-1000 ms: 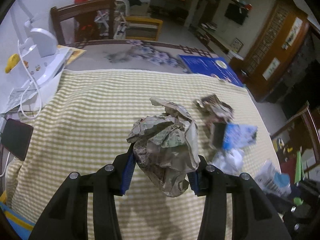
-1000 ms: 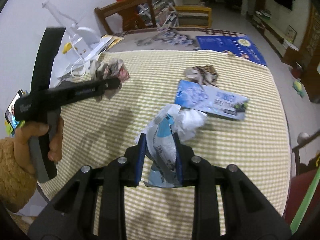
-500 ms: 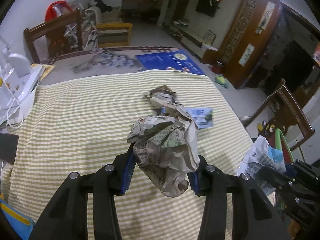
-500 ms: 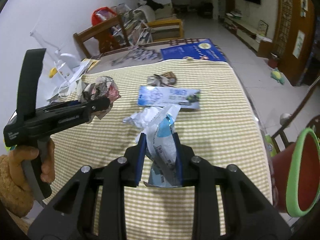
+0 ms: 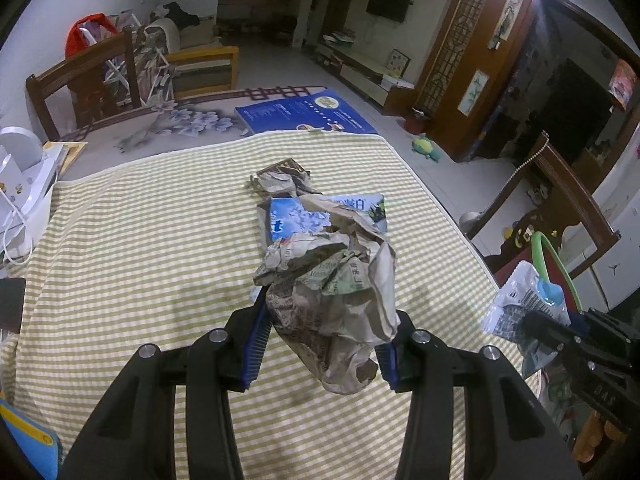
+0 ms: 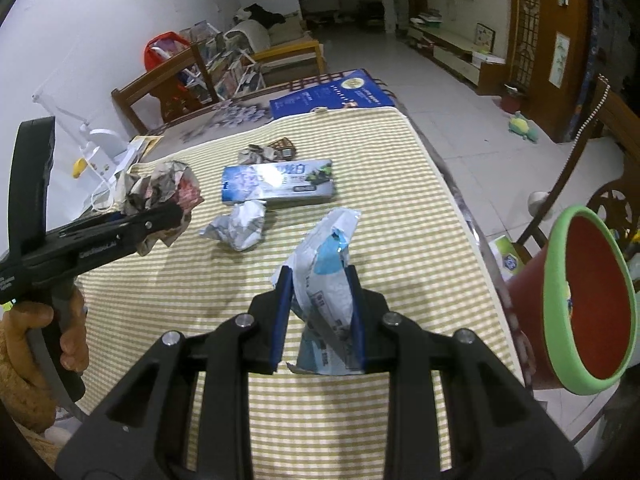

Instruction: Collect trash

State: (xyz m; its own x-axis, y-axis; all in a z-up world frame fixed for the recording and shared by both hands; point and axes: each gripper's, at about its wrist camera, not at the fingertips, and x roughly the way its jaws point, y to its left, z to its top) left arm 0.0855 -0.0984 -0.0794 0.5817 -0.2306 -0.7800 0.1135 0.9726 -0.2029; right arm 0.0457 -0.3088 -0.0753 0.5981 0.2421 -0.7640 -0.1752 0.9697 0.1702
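Note:
My left gripper [image 5: 320, 316] is shut on a crumpled newspaper ball [image 5: 332, 300] held above the striped cloth; it also shows in the right wrist view [image 6: 164, 196]. My right gripper [image 6: 318, 296] is shut on a white and blue plastic wrapper [image 6: 324, 276], also seen in the left wrist view [image 5: 524, 304]. A red bin with a green rim [image 6: 580, 300] stands off the table's right edge, beside my right gripper. On the cloth lie a blue box [image 6: 278, 182], a white crumpled wrapper [image 6: 240, 226] and a small crumpled paper [image 6: 266, 152].
The table has a yellow striped cloth [image 5: 132, 232]. A blue booklet [image 5: 304, 114] lies at the far end. A white appliance with a cord [image 5: 20, 184] stands at the left. Wooden chairs [image 5: 92, 80] stand at the far and right sides.
Both grippers have swung right with their trash. The red bin has come into the right wrist view and now sits close by the right gripper.

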